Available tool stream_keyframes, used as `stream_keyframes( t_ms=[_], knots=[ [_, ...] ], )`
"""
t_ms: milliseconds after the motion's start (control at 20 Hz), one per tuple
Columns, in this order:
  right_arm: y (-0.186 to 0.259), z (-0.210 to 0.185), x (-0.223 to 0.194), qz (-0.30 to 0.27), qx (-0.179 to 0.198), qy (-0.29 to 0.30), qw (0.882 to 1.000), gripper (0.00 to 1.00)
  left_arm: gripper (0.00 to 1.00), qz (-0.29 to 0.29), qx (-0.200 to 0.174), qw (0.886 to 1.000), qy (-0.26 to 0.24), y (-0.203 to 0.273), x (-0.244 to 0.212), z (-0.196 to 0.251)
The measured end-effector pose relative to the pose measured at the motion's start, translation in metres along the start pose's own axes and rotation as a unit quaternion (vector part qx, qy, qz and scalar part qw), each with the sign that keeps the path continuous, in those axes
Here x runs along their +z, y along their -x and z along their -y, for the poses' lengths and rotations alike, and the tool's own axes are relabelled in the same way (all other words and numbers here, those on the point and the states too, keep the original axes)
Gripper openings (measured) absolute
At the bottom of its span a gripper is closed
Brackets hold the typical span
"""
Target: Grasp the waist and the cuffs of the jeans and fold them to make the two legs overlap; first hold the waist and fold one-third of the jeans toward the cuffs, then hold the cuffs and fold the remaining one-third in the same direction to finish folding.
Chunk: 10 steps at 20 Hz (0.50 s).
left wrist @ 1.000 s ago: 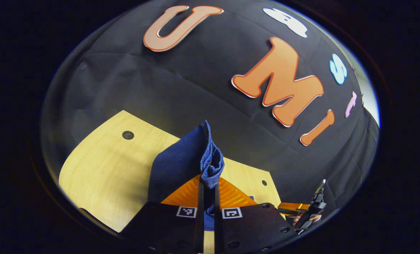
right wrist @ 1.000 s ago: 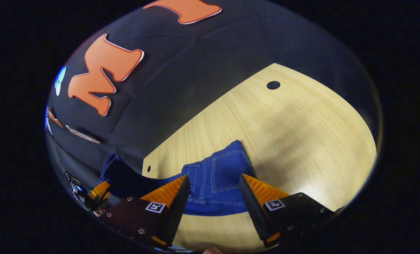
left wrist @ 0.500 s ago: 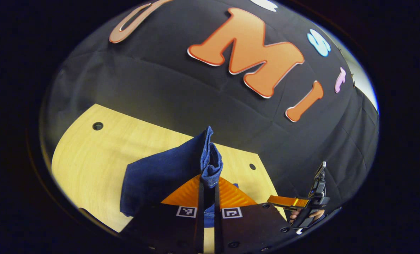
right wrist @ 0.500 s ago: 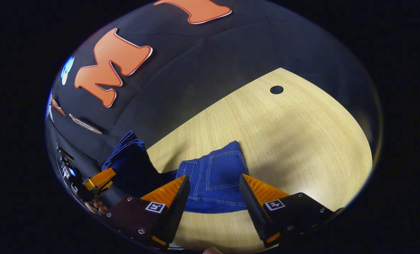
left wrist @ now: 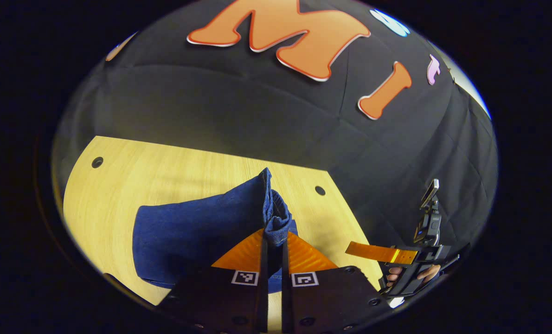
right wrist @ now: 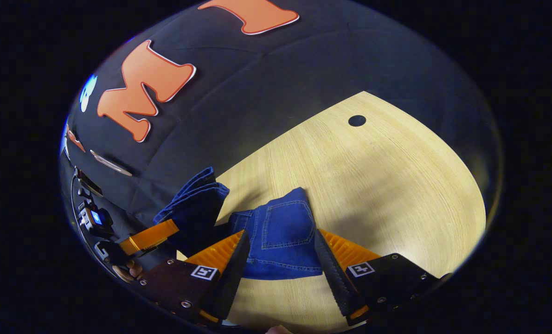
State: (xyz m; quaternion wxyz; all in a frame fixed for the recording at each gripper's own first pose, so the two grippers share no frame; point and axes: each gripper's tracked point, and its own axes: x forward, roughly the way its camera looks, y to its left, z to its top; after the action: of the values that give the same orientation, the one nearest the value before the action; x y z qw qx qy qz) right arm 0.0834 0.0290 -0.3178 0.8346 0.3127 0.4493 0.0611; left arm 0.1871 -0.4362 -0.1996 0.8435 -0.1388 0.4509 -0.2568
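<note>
Your jeans (right wrist: pixel 283 232): blue denim, partly lifted off the table (right wrist: pixel 396 185).

You can see the waist end lying flat near the table's near edge, back pocket facing up, while the cuff end (left wrist: pixel 276 218) is bunched and raised above the wood, with darker fabric draping down from it to the tabletop toward the table's edge by the booth wall.

Light wood-grain table (right wrist: pixel 396 185) carries jeans (right wrist: pixel 283 236). Right gripper view: blue denim with back pocket lies flat on table, between and ahead of fingers; round dark hole (right wrist: pixel 356 121) in tabletop far ahead, to right. Left gripper view: denim spreads on table left of fingers; two small holes near far edge.
</note>
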Motion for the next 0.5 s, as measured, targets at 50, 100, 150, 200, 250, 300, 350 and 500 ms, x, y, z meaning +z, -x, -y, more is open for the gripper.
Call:
stream_keyframes(
  t_ms=[50,100,150,200,250,300,350,500],
  knots=[
    [0.001,0.003,0.001,0.001,-0.004,-0.001,1.000,0.87,0.11,-0.009,0.001,1.000,-0.006,-0.007,-0.007,0.005],
    [0.002,0.003,0.001,0.003,-0.003,0.000,1.000,0.87,0.12,-0.020,0.003,1.000,-0.015,-0.014,-0.015,0.009],
    [0.002,0.005,0.001,0.004,-0.005,0.002,1.000,0.87,0.12,-0.034,0.009,0.999,-0.026,-0.020,-0.025,0.012],
    [0.002,0.005,0.001,0.005,-0.005,0.003,1.000,0.87,0.12,-0.050,0.016,0.998,-0.040,-0.026,-0.035,0.013],
    [0.002,0.006,0.001,0.004,-0.005,0.004,1.000,0.87,0.12,-0.061,0.021,0.996,-0.055,-0.031,-0.044,0.013],
    [0.002,0.006,0.000,0.004,-0.006,0.004,1.000,0.87,0.16,-0.073,0.019,0.995,-0.066,-0.035,-0.052,0.016],
    [0.003,0.004,-0.001,0.004,-0.006,0.005,1.000,0.87,0.14,-0.084,0.016,0.994,-0.072,-0.040,-0.061,0.020],
    [0.004,0.001,0.001,0.008,-0.003,0.005,1.000,0.87,0.47,-0.086,-0.007,0.994,-0.073,-0.036,-0.068,0.037]
  ],
)
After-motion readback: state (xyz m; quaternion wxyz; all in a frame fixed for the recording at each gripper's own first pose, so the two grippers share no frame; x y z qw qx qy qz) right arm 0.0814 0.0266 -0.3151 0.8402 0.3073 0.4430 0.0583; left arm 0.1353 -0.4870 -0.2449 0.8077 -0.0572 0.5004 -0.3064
